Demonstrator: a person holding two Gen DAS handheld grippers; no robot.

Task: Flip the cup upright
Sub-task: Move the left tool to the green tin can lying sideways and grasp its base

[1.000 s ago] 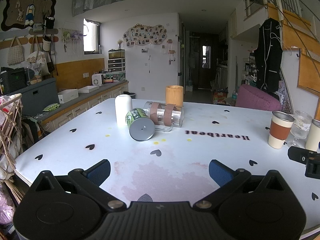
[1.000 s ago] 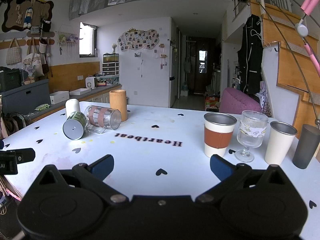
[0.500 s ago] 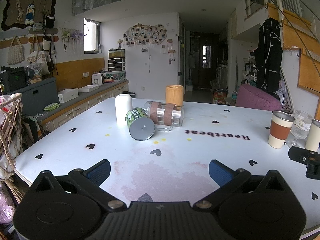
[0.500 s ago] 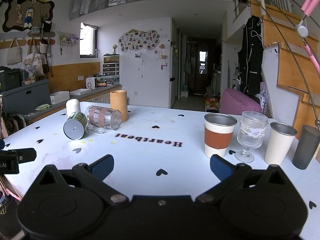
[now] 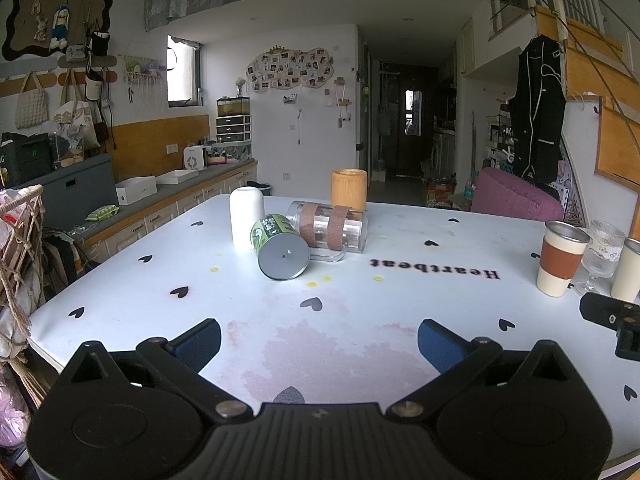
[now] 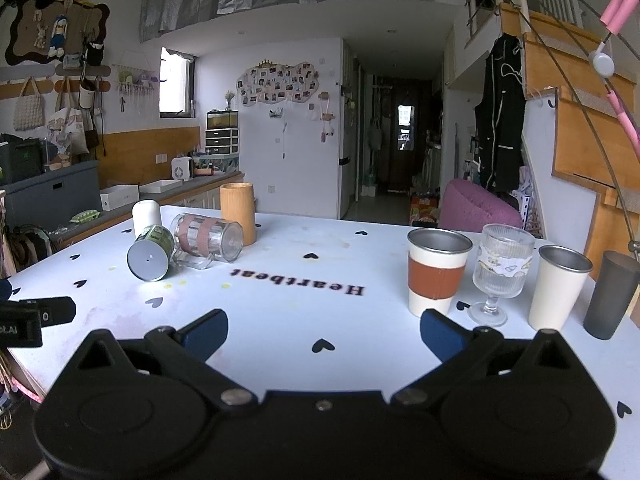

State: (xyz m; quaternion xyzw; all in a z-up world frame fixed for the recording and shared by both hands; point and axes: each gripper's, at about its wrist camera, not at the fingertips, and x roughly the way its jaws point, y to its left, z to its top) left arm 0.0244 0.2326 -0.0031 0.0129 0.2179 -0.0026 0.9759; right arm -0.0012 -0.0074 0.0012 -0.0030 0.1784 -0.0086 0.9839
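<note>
I hold both tools wide open and empty over the near edge of the bench (image 5: 120,304) — the left tool (image 5: 319,336) and the right tool (image 6: 324,330). The green cup (image 5: 278,246) lies on its side, bottom toward me, touching the glass mug (image 5: 328,230) that also lies down, with a white cup (image 5: 246,222) just behind. I think the round cup may roll away or push the mug when one finger touches it first — the neighbours leave little room.

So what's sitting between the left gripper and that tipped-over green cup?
Nothing stands there. In the left wrist view, only bare tabletop with printed hearts, yellow dots and a pinkish stain lies between the open left gripper and the green cup.
</note>
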